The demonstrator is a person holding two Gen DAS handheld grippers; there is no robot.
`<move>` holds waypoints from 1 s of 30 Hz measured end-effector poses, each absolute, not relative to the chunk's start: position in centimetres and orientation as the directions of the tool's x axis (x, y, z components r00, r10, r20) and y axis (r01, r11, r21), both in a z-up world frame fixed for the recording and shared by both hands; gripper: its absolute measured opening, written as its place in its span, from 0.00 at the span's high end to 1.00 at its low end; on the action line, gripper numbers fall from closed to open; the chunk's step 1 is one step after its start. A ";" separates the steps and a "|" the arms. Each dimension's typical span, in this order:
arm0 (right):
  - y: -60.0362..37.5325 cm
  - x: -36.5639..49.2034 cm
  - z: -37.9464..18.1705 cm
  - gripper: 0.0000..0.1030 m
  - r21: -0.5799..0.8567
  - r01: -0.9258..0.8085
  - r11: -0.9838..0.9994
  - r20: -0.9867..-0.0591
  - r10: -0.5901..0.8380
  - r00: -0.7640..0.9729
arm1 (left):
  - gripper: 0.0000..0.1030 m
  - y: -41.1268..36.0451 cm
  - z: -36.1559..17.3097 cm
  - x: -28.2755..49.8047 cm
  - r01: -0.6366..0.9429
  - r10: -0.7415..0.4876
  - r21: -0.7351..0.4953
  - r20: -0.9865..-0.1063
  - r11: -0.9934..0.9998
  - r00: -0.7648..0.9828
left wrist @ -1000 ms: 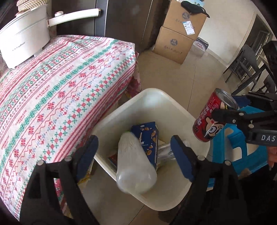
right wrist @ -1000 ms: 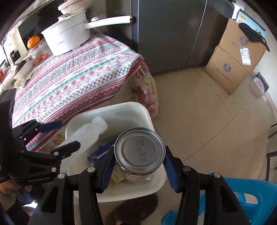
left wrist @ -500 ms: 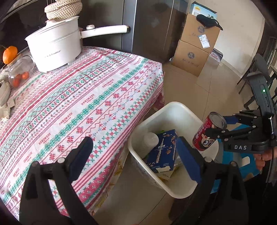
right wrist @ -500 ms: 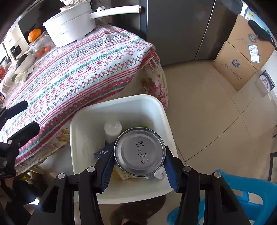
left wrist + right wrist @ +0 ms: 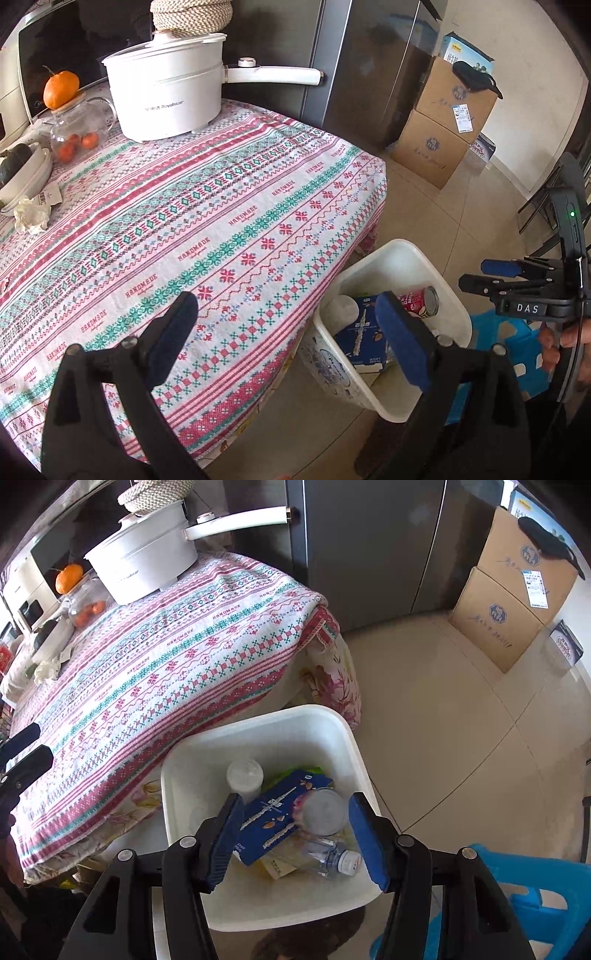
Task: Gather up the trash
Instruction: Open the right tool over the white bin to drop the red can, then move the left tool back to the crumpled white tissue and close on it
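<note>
A white trash bin (image 5: 328,720) (image 5: 454,317) stands on the floor by the table's corner. In it lie a red can (image 5: 421,303) (image 5: 322,812), a blue carton (image 5: 280,814) (image 5: 360,332), a white plastic bottle (image 5: 244,777) (image 5: 341,306) and a clear bottle (image 5: 332,858). My right gripper (image 5: 293,840) is open and empty just above the bin; it also shows in the left wrist view (image 5: 491,275). My left gripper (image 5: 288,339) is open and empty over the table's edge. A crumpled tissue (image 5: 31,219) lies on the table's far left.
The table has a patterned cloth (image 5: 207,221), a white electric pot (image 5: 166,99), a glass jar with an orange (image 5: 74,125) and a dish (image 5: 22,177). Cardboard boxes (image 5: 513,602) stand by the wall. A blue stool (image 5: 539,897) is right of the bin.
My right gripper opened and the red can fell into the bin. The white bottle dropped into the bin earlier. My left gripper pulled back and up over the table.
</note>
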State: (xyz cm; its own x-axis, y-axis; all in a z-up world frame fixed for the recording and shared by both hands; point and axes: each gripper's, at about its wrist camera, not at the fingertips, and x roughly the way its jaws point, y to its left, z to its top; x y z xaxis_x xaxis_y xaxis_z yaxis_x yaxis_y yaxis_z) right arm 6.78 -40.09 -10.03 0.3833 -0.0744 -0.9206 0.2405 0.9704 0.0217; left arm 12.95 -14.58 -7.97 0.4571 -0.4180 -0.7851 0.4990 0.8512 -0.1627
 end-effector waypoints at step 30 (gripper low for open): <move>-27.7 14.4 -2.8 0.14 0.037 0.117 0.992 -0.814 -0.038 0.580 | 0.00 3.8 -3.4 20.1 0.141 -0.134 -0.057 -0.763 0.988 0.632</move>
State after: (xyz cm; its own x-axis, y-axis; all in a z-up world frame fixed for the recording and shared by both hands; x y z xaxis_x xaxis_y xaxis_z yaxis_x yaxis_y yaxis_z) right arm 14.41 -27.70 -2.80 0.5796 -0.0385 -0.8140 0.1174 0.9924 0.0367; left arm 20.06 3.83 -3.39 0.6318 -0.1345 -0.7634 0.1413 0.9883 -0.0572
